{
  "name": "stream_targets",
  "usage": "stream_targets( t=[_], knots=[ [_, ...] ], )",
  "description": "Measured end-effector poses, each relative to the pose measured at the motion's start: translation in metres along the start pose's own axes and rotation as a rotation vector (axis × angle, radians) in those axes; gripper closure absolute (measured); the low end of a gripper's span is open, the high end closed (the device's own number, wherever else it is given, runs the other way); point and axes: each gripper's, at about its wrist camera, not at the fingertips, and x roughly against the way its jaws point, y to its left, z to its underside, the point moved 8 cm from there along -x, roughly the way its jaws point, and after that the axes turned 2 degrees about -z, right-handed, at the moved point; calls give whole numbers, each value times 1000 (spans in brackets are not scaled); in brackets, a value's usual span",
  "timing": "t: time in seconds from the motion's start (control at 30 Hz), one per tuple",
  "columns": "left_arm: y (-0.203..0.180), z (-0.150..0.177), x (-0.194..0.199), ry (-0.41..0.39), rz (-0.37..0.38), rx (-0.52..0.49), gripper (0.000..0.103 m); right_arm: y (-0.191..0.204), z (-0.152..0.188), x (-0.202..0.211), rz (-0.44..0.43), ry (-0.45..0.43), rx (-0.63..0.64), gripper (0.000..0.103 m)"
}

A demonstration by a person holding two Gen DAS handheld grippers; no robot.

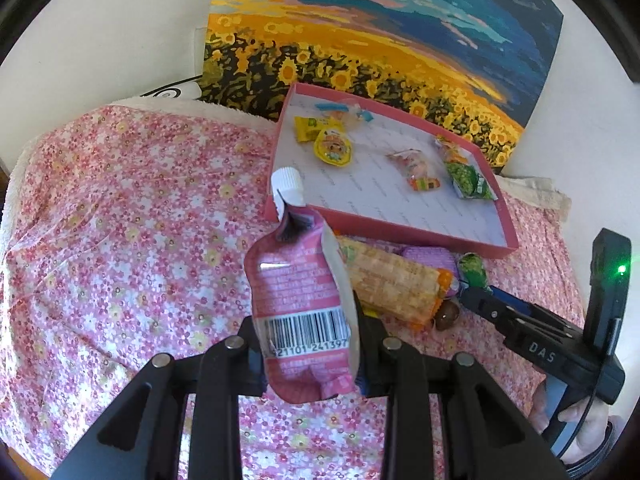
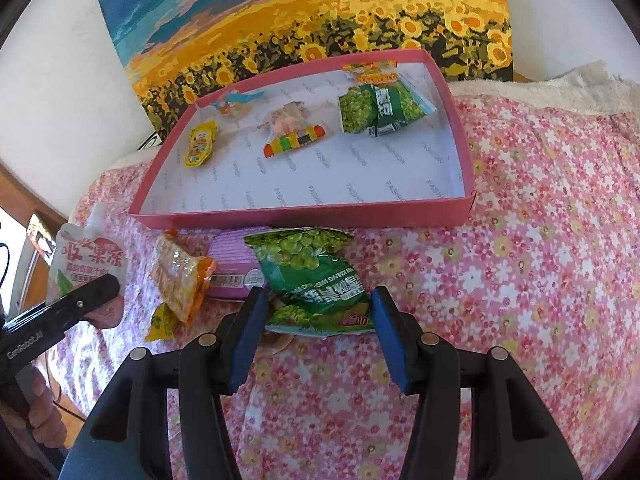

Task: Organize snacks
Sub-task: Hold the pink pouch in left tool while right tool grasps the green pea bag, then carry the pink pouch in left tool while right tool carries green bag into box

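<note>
My left gripper (image 1: 310,344) is shut on a pink jelly pouch (image 1: 296,280) with a white cap and holds it upright above the flowered cloth; the pouch also shows in the right wrist view (image 2: 86,264). My right gripper (image 2: 316,312) is open, its blue pads on either side of a green pea snack bag (image 2: 316,272) that lies on the cloth; it shows in the left wrist view (image 1: 476,292) too. A pink tray (image 2: 304,212) behind holds several small snacks, among them another green pea bag (image 2: 380,110).
An orange cracker pack (image 2: 182,276), a purple box (image 2: 234,268) and a small yellow packet (image 2: 162,322) lie in front of the tray. A sunflower painting (image 2: 304,12) leans on the wall behind. The flowered cloth (image 2: 540,240) covers the surface.
</note>
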Motion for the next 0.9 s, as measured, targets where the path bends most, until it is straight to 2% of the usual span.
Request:
stream_targets(
  t=[0.33,0.63,0.9],
  knots=[
    [0,-1,4,-5,3,-3,72,-1,5,-6,-21,-2,0,52],
    [-5,-2,9,-15,5,-7,72,0,23,15,-36,-8,4,54],
    [-15,-11,10,-29,26,-38,72,-5,26,41,-34,-52,-12,54]
  ],
)
